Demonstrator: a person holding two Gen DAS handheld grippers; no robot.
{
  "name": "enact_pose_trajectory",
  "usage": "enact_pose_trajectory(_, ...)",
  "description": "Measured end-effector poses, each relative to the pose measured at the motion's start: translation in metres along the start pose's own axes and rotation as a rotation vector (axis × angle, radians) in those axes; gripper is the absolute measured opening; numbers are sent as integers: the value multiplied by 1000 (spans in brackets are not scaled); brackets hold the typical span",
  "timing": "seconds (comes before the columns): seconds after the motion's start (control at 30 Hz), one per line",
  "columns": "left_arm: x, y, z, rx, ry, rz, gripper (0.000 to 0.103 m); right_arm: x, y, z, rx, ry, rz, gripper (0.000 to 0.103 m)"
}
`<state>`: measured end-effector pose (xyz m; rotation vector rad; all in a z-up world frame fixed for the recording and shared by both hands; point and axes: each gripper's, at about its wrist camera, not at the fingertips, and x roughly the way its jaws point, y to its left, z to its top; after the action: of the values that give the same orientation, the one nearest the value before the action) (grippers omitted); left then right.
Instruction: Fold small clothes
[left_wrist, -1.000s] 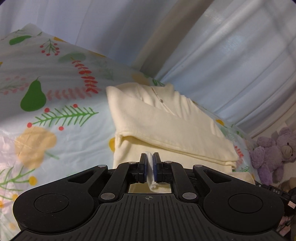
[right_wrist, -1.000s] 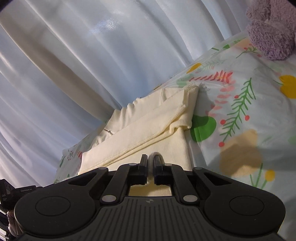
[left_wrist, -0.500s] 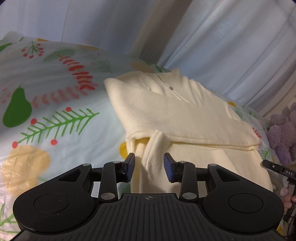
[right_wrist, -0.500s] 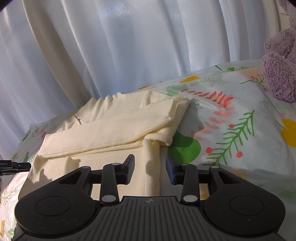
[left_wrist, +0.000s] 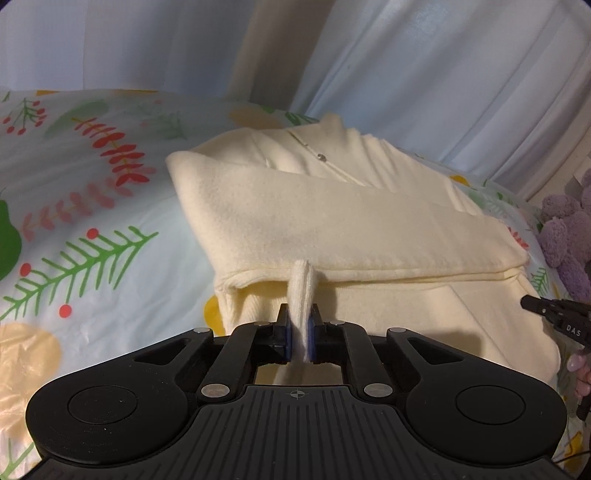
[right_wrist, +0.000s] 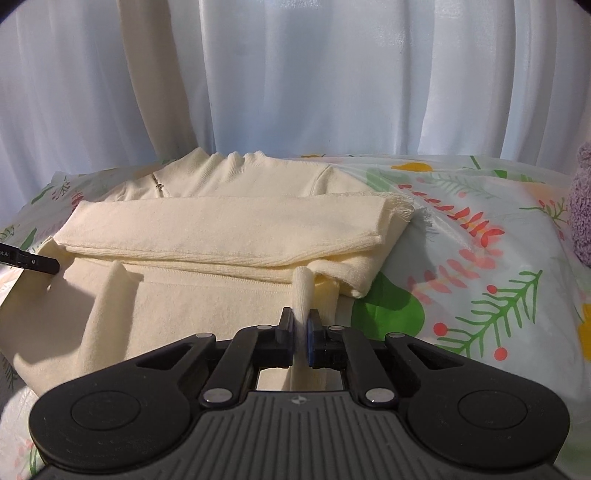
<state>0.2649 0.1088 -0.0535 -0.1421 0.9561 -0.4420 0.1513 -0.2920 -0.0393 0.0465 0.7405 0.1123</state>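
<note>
A cream sweater lies on the floral bed sheet, its sleeves folded across the chest in a flat band. It also shows in the right wrist view. My left gripper is shut on a pinched ridge of the sweater's lower body near its left side. My right gripper is shut on a pinched ridge of the lower body near its right side. The collar with a small zipper lies at the far end.
A purple plush toy sits at the right of the bed, also at the edge of the right wrist view. White curtains hang behind the bed. The other gripper's tip shows at each view's edge.
Both grippers opened half a second ago and let go of the fabric, then shut again on new pinches of the sweater's lower body. Both views swung toward level.
</note>
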Motion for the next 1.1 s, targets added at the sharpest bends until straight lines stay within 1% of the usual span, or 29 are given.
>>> enact_pose_trajectory(0.03, -3, -2, 0, 8, -10, 4, 9, -3, 3, 0, -12, -8, -12, 6)
enact_pose_trajectory(0.1, -15, -7, 1, 30, -34, 1, 9, -15, 7, 5, -29, -45, -7, 6)
enact_pose_trajectory(0.17, -35, -14, 6, 42, -60, -32, 9, -34, 8, 12, -18, -98, 34, 5)
enact_pose_trajectory(0.23, -62, -25, 14, 65, -98, -81, 9, -53, 8, 23, -3, -153, 79, 5)
enact_pose_trajectory(0.3, -87, -35, 25, 96, -166, -100, 9, -68, 6, 36, 20, -218, 107, 5)
enact_pose_trajectory(0.37, -100, -39, 38, 102, -230, -92, 9, -71, 3, 48, 44, -262, 108, 5)
enact_pose_trajectory(0.43, -96, -35, 52, 92, -264, -58, 9, -58, -1, 59, 58, -275, 72, 5)
enact_pose_trajectory(0.47, -85, -32, 60, 88, -267, -18, 9, -50, -2, 62, 66, -269, 54, 6)
enact_pose_trajectory(0.57, -39, -18, 74, 55, -193, 42, 9, -3, -13, 69, 121, -202, 5, 6)
enact_pose_trajectory(0.63, -7, -7, 74, 18, -120, 54, 9, 27, -16, 67, 151, -133, -15, 6)
enact_pose_trajectory(0.7, 13, -1, 68, 7, -70, 74, 10, 45, -17, 63, 153, -82, -22, 6)
enact_pose_trajectory(0.73, 17, -2, 66, 21, -58, 81, 12, 50, -16, 59, 143, -63, -39, 7)
enact_pose_trajectory(0.77, 19, -3, 62, 40, -51, 87, 23, 52, -16, 57, 138, -54, -39, 7)
enact_pose_trajectory(0.8, 19, -4, 58, 59, -56, 83, 31, 52, -17, 57, 139, -49, -34, 8)
enact_pose_trajectory(0.83, 17, -4, 55, 70, -61, 66, 45, 48, -16, 55, 138, -44, -24, 13)
enact_pose_trajectory(0.87, 16, -4, 53, 76, -67, 54, 48, 47, -15, 56, 123, -42, -11, 22)
enact_pose_trajectory(0.93, 19, -7, 54, 86, -54, 59, 48, 49, -10, 56, 73, -33, -3, 27)
enact_pose_trajectory(1.0, 23, -12, 55, 112, -43, 63, 44, 54, -5, 57, 32, -18, -4, 27)
enact_pose_trajectory(1.03, 26, -14, 55, 129, -36, 76, 40, 57, -2, 58, 7, -9, -13, 27)
enact_pose_trajectory(1.07, 30, -17, 55, 147, -29, 106, 24, 59, 0, 58, -12, -4, -20, 25)
enact_pose_trajectory(1.1, 32, -19, 55, 161, -26, 127, 11, 60, 3, 58, -28, -8, -20, 20)
